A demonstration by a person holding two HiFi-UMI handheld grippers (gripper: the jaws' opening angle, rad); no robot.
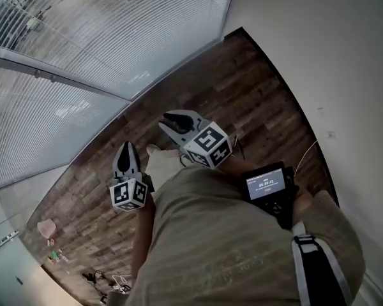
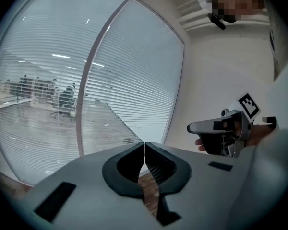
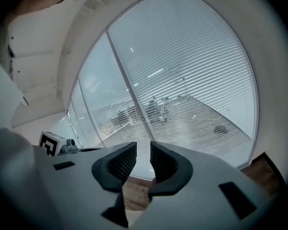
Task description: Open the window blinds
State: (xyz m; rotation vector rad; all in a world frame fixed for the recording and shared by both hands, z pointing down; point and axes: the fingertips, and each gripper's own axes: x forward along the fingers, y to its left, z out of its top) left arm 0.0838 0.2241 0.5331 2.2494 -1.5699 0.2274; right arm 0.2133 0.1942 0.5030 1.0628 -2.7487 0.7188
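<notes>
White slatted window blinds (image 1: 83, 37) hang over the glass wall at the upper left of the head view. They fill the background ahead of both grippers (image 2: 134, 80) (image 3: 192, 80), and an office shows faintly through the slats. Both grippers are held in the air over the wood floor, short of the blinds and pointing towards them. My left gripper (image 1: 126, 148) (image 2: 144, 146) is shut, its tips touching with nothing between them. My right gripper (image 1: 168, 123) (image 3: 143, 151) stands to its right, and its jaws are a narrow gap apart and empty. Neither touches the blinds.
A grey mullion (image 2: 89, 90) divides the glass panels. A white wall (image 1: 319, 56) runs along the right and meets the window at the corner. Small items lie on the dark wood floor (image 1: 242, 101) at the lower left (image 1: 51, 231). A device with a lit screen (image 1: 268, 187) sits at the person's waist.
</notes>
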